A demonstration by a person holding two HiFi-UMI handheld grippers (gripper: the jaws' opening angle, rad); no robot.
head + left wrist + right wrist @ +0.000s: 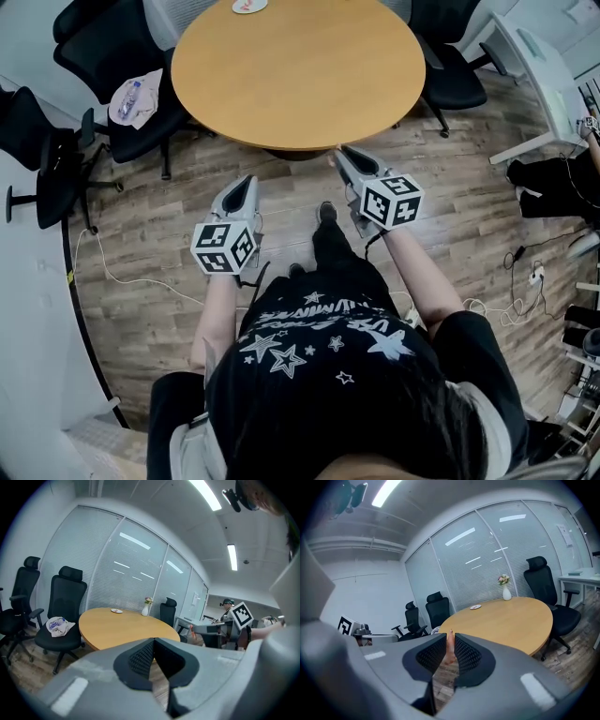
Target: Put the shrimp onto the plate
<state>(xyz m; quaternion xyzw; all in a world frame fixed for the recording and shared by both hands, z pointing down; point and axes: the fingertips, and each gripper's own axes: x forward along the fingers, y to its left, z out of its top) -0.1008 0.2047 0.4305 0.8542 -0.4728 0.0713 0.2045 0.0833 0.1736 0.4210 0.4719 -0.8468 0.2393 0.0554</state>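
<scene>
— What is held closest?

— Two grippers are held out over the wood floor (141,281). The left gripper (246,183) is pressed shut, and nothing is caught between its jaws. The right gripper (339,155) is squeezed on the shrimp (449,648). This thin pink thing is pinched between the two black pads (468,657), and its tip pokes up just past them.

— What is seen a bit farther out?

— A round wooden table (300,66) is seen just in front of both grippers. Black chairs are placed around it. On the seat of one chair (141,141) on the left, a crumpled bag (134,97) is laid.

— And where is the plate?

— The plate (249,6) is set near the far edge of the table, well apart from the shrimp. A white vase (506,592) with flowers is stood on the far part of the table too. Behind it all, a glass wall (487,569) with blinds is seen.
</scene>
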